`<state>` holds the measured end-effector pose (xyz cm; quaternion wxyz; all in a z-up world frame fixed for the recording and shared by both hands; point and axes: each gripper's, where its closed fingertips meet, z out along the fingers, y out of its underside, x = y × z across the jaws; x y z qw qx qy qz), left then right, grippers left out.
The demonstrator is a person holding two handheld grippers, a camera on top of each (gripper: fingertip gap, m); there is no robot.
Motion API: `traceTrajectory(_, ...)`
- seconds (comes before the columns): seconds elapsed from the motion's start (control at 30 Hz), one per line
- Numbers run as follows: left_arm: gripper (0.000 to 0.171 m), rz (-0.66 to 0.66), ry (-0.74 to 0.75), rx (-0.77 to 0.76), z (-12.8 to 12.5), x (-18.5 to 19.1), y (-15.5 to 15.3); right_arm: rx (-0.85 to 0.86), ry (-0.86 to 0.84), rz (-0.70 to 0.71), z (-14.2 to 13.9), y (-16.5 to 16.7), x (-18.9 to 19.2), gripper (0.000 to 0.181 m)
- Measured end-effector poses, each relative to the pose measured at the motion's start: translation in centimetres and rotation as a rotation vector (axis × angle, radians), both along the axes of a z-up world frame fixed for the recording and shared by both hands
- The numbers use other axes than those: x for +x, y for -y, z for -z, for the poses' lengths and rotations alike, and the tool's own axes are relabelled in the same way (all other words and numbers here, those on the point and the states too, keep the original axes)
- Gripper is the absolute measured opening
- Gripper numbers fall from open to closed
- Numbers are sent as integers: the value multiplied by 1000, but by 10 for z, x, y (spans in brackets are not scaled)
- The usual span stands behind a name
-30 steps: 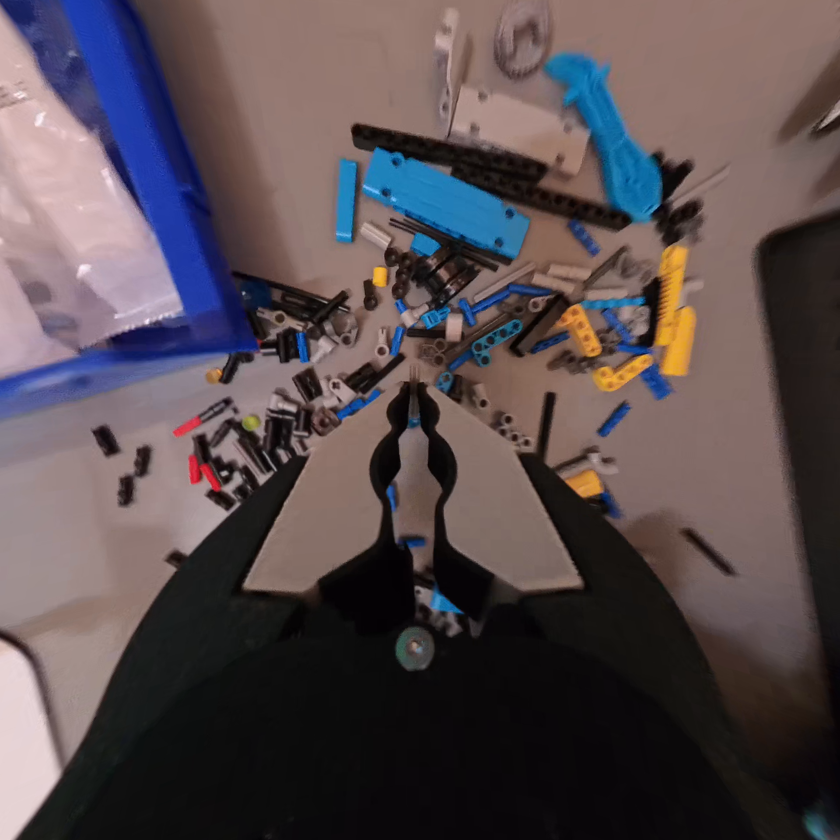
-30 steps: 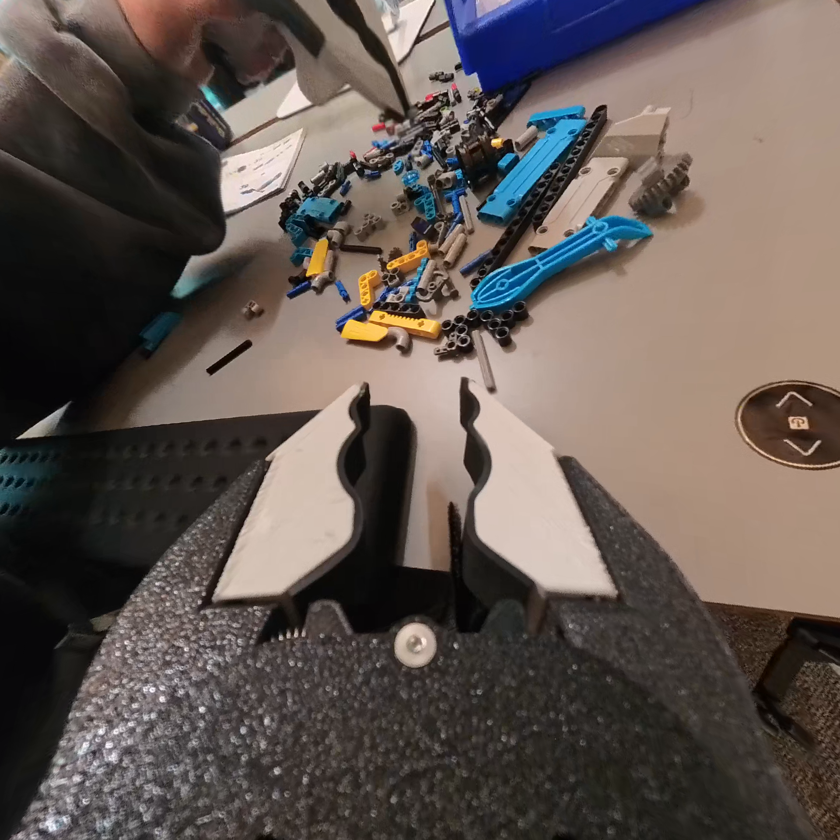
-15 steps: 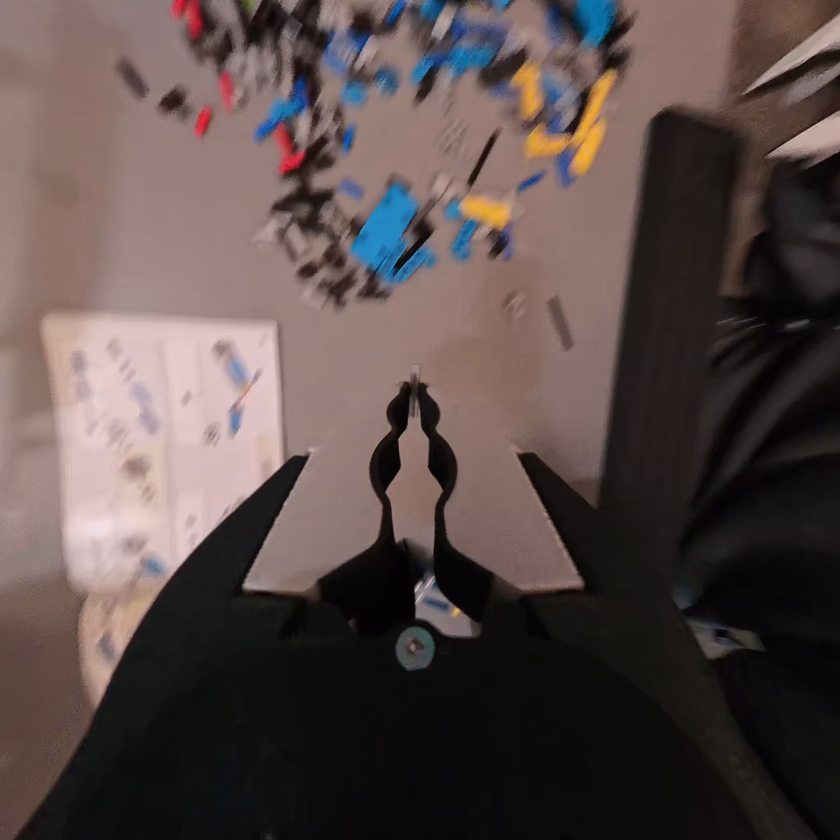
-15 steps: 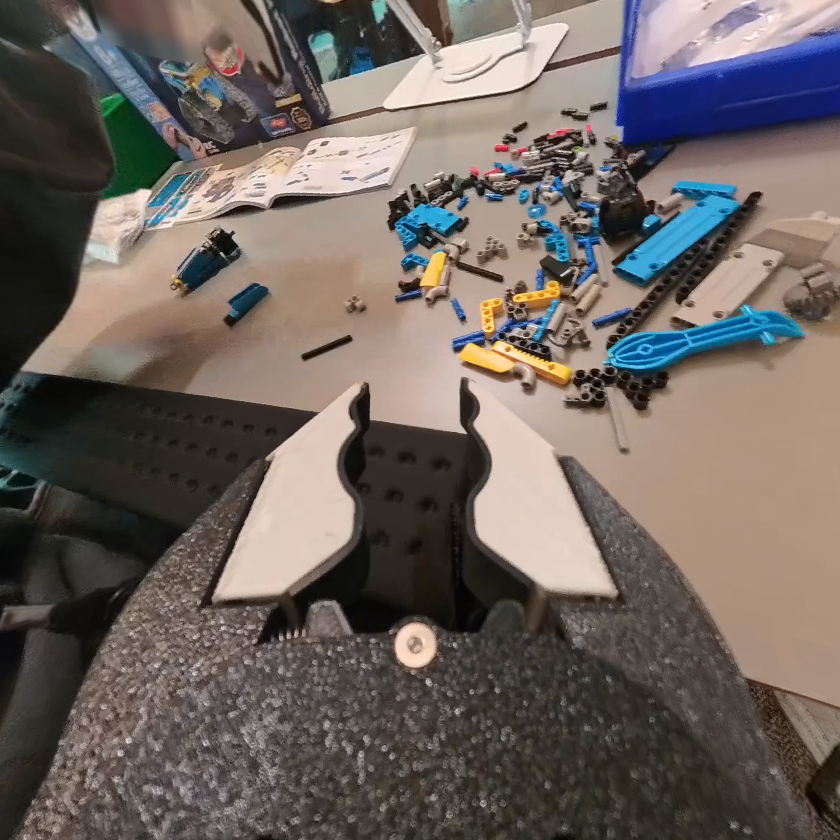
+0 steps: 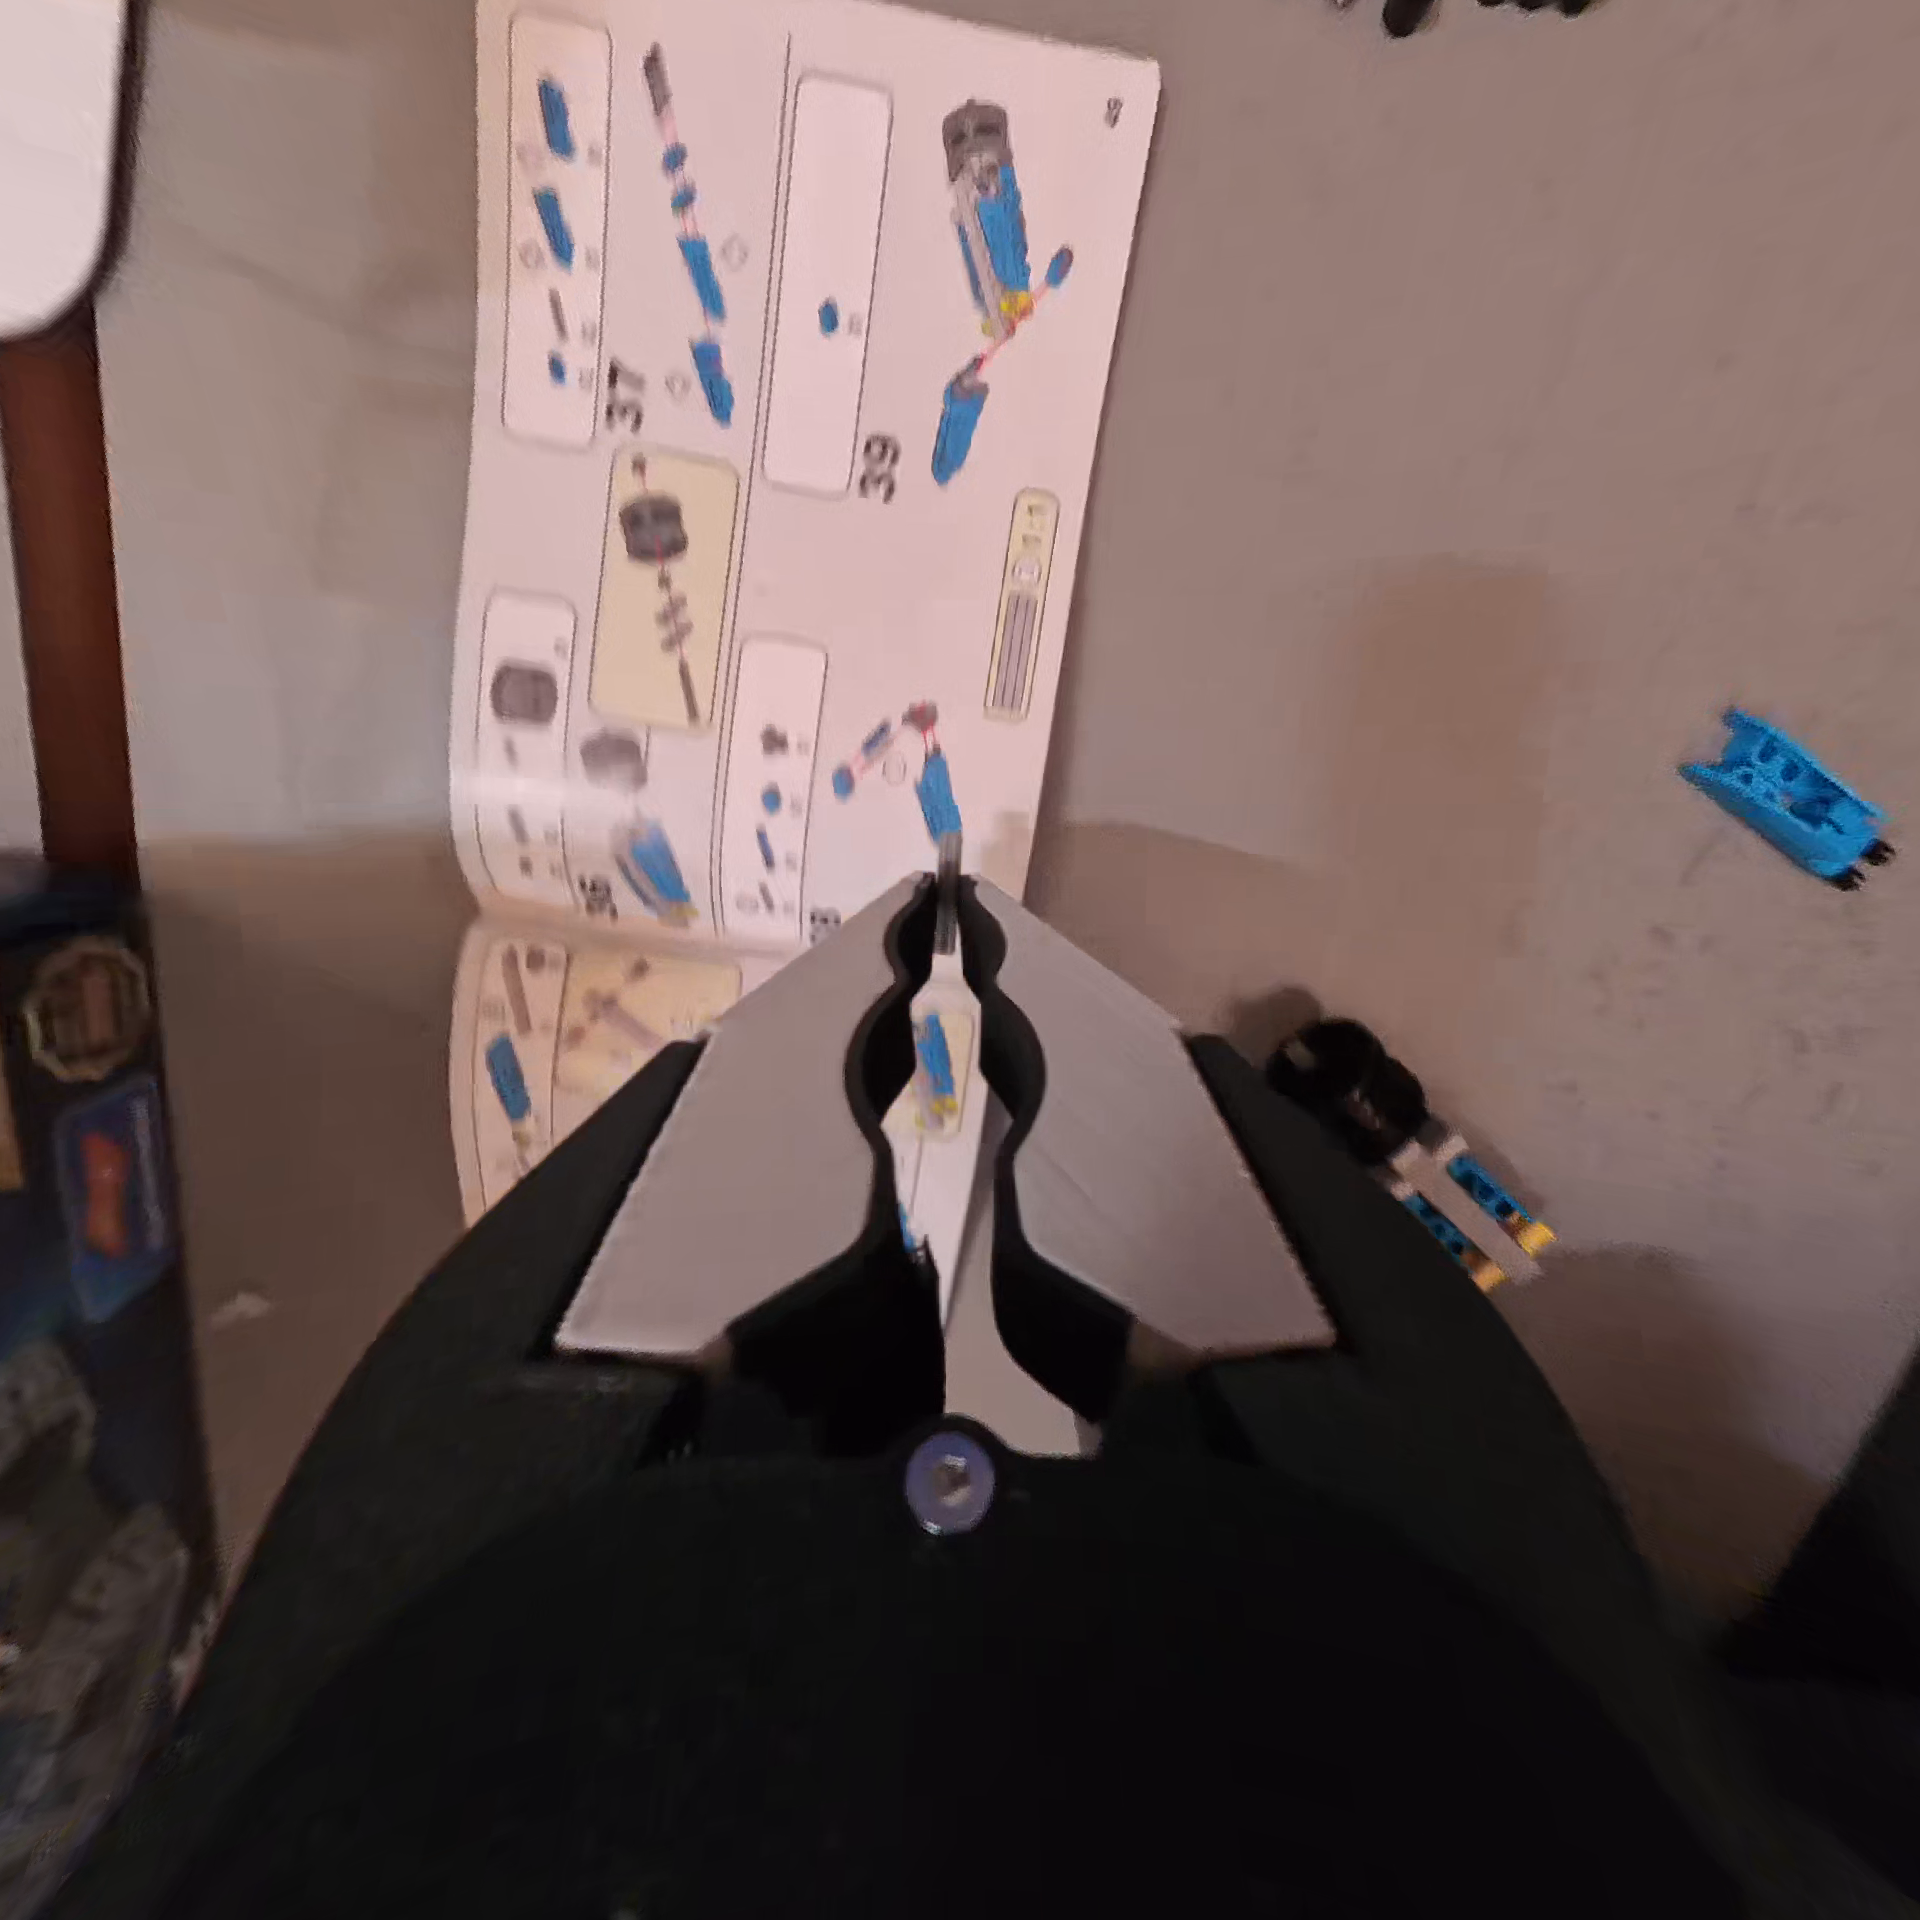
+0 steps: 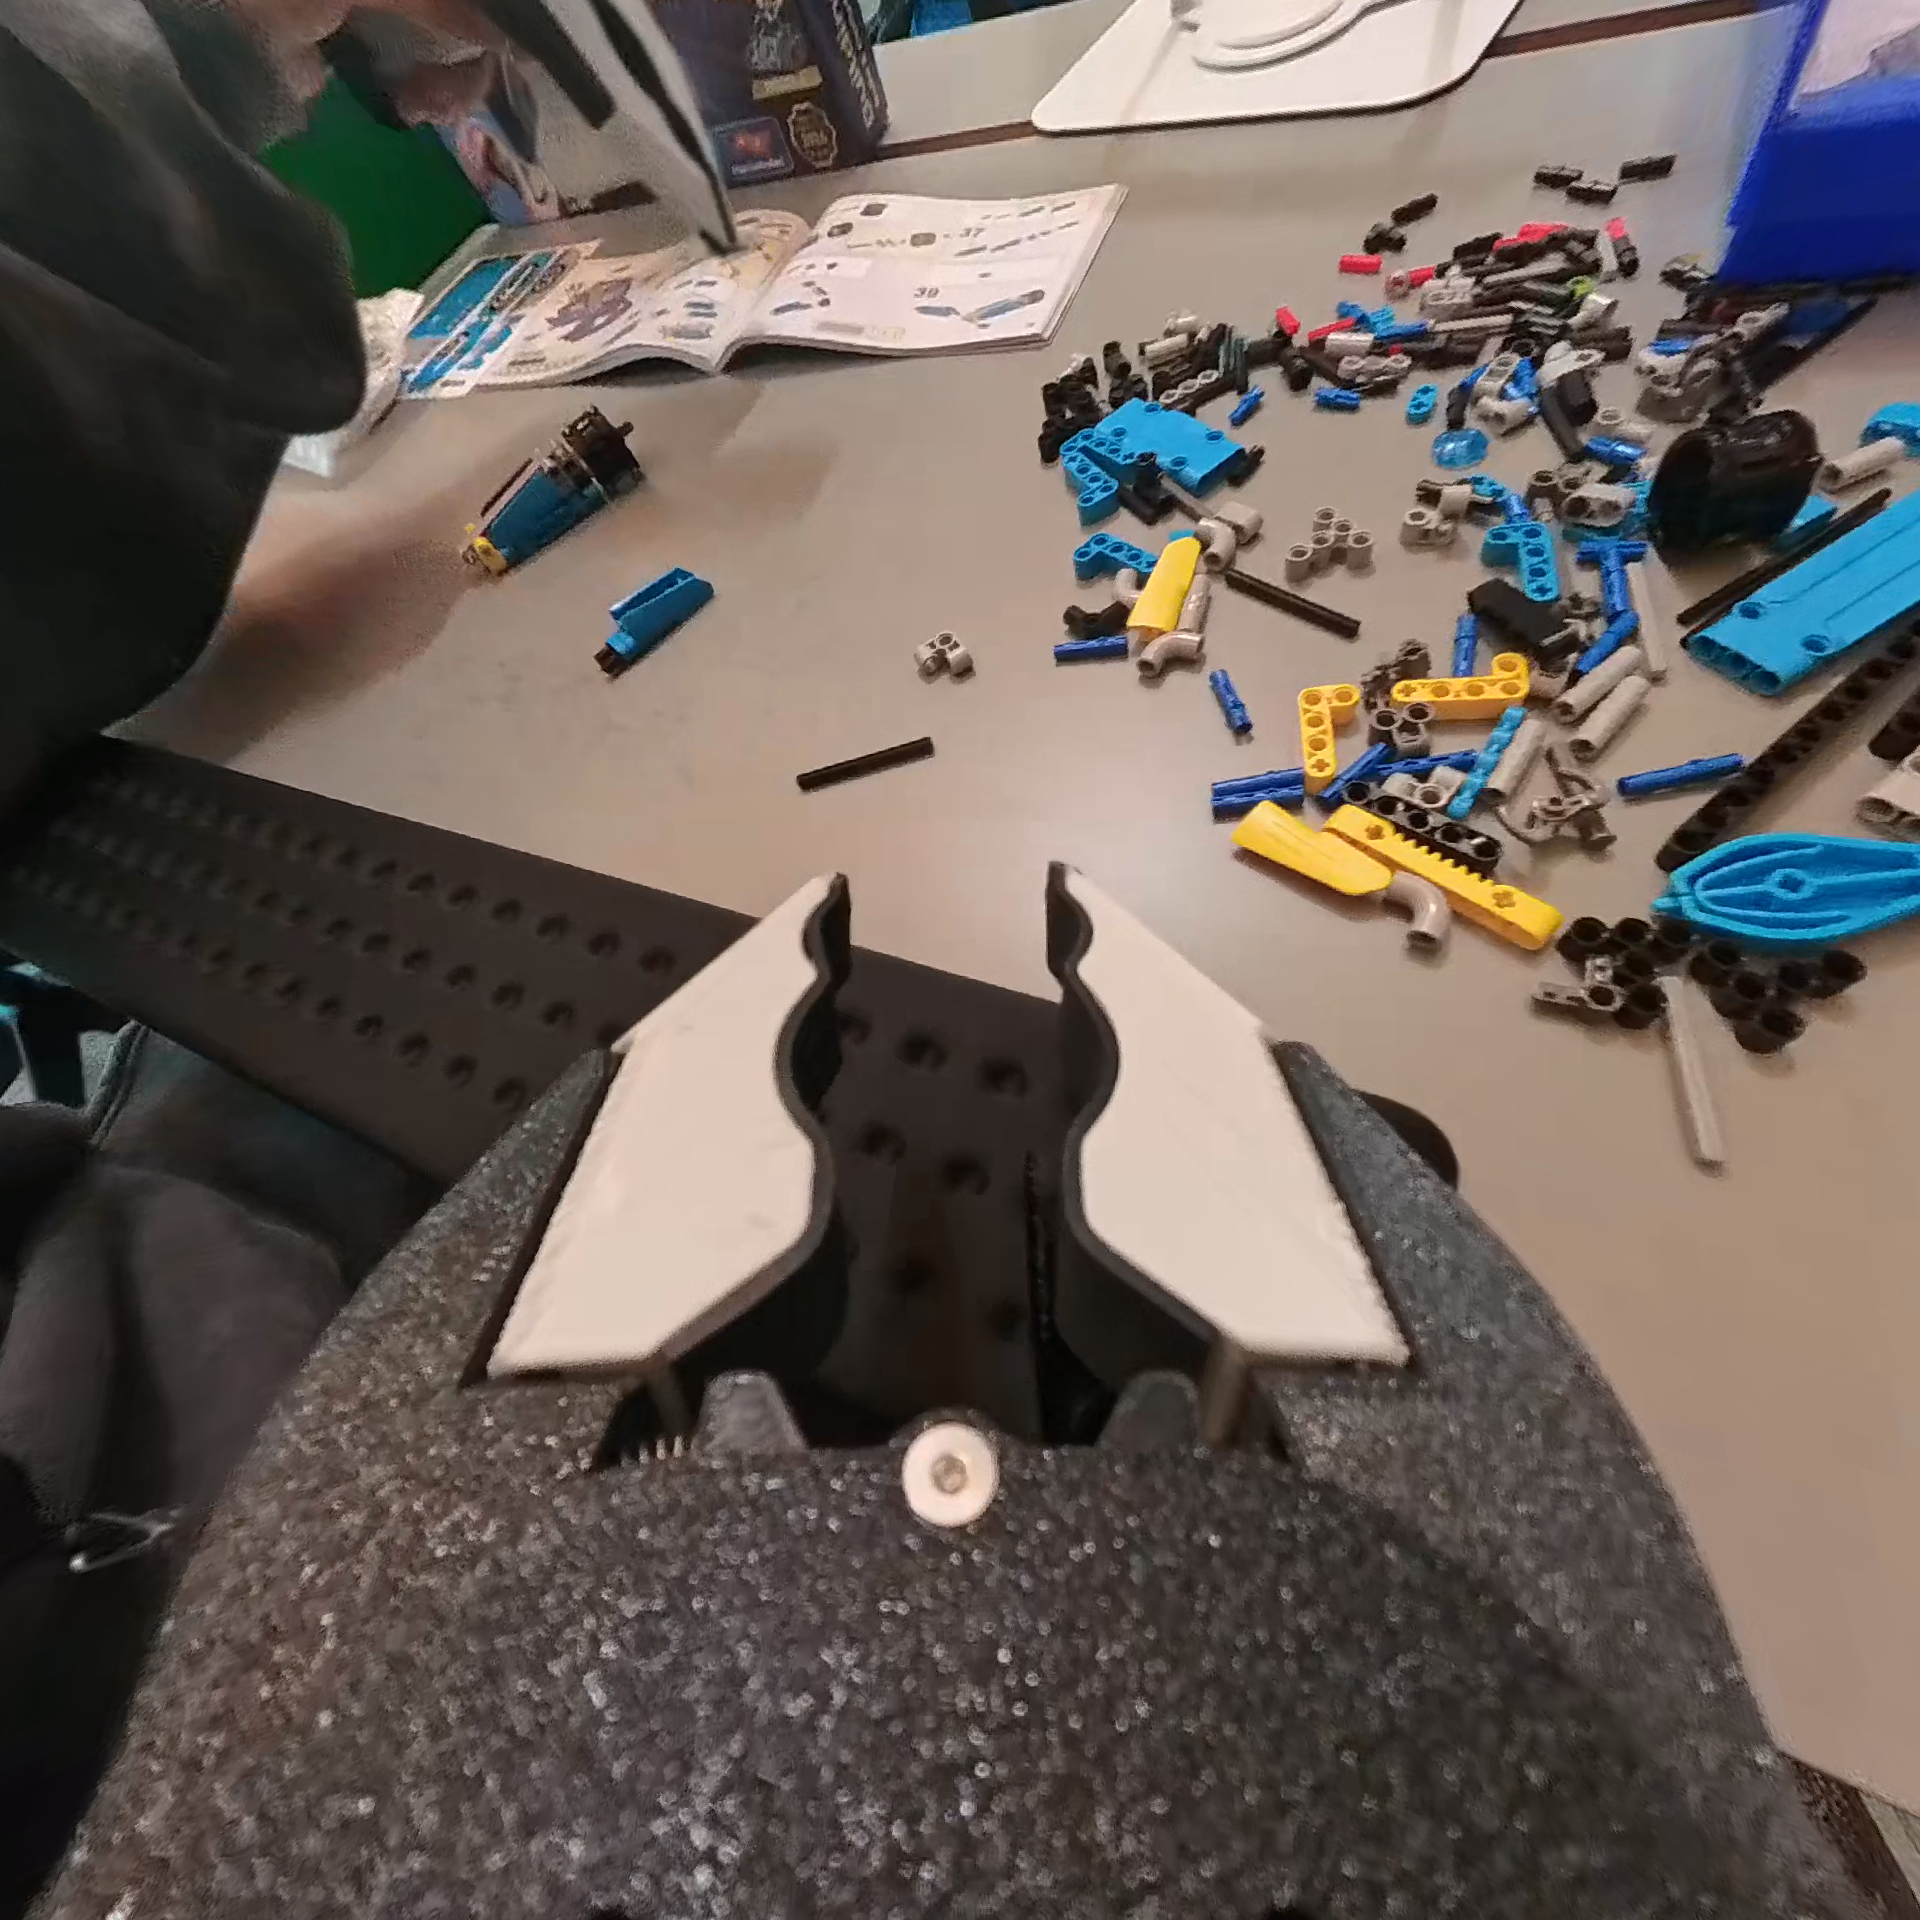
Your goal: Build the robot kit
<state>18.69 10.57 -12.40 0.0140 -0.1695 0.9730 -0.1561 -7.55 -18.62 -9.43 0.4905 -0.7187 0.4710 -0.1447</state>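
Observation:
My left gripper [image 5: 943, 885] is shut on a small grey pin [image 5: 951, 857] that sticks out past its tips. It hovers over an open instruction booklet [image 5: 810, 416] on the grey table. A small black, grey and blue assembly [image 5: 1392, 1143] lies to its right, and a loose blue piece [image 5: 1782, 800] lies farther right. My right gripper [image 6: 945, 914] is open and empty, above a black perforated chair back [image 6: 312, 935] at the table's near edge. The right wrist view shows the left gripper [image 6: 717, 234] over the booklet [image 6: 914, 270], the assembly [image 6: 561, 488] and the blue piece [image 6: 655, 613].
A pile of blue, black, grey and yellow bricks [image 6: 1507, 582] covers the table's right side. A black axle [image 6: 864, 764] and a grey connector [image 6: 943, 655] lie apart from it. A blue bin [image 6: 1829, 156], a white stand base [image 6: 1278, 52] and a dark box [image 6: 790, 94] stand behind. The left gripper's tips are roughly 40 centimeters from the right gripper's. The loose blue piece [image 5: 1782, 800] lies around 20 centimeters away from my left fingertips.
My left gripper has swung from over the brick pile to over the booklet, still shut on the grey pin. The right gripper has stayed open while its view turned left.

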Motion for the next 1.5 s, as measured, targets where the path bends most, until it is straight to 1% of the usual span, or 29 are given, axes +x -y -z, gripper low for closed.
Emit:
traceTrajectory(0.03,3,21,-1,-6,2,2,11,-5,-7,-4,2,-2,0,38)
traceTrajectory(0.1,3,59,-53,-13,8,-1,30,-19,-12,-12,5,-5,-1,38)
traceTrajectory(0.17,3,94,-113,18,18,-4,39,-44,-9,-14,6,-6,-1,38)
traceTrajectory(0.23,3,111,-119,49,26,-2,42,-65,-5,-12,7,-5,-1,37)
traceTrajectory(0.37,3,126,-118,89,33,-1,39,-73,-3,-15,7,-4,-2,37)
traceTrajectory(0.5,3,128,-101,108,35,1,39,-57,-26,-29,11,-7,-2,37)
traceTrajectory(0.73,3,96,-146,76,37,-3,49,-86,-20,-27,12,-7,-2,37)
traceTrajectory(0.97,3,94,-114,101,37,1,45,-79,-23,-29,12,-7,-2,37)
traceTrajectory(1.33,3,103,-125,84,39,0,46,-94,-28,-32,13,-9,-3,37)
traceTrajectory(1.43,3,92,-122,79,36,0,45,-93,-28,-32,13,-9,-3,37)
traceTrajectory(1.5,3,60,-87,73,25,6,38,-96,-21,-25,12,-8,-2,37)
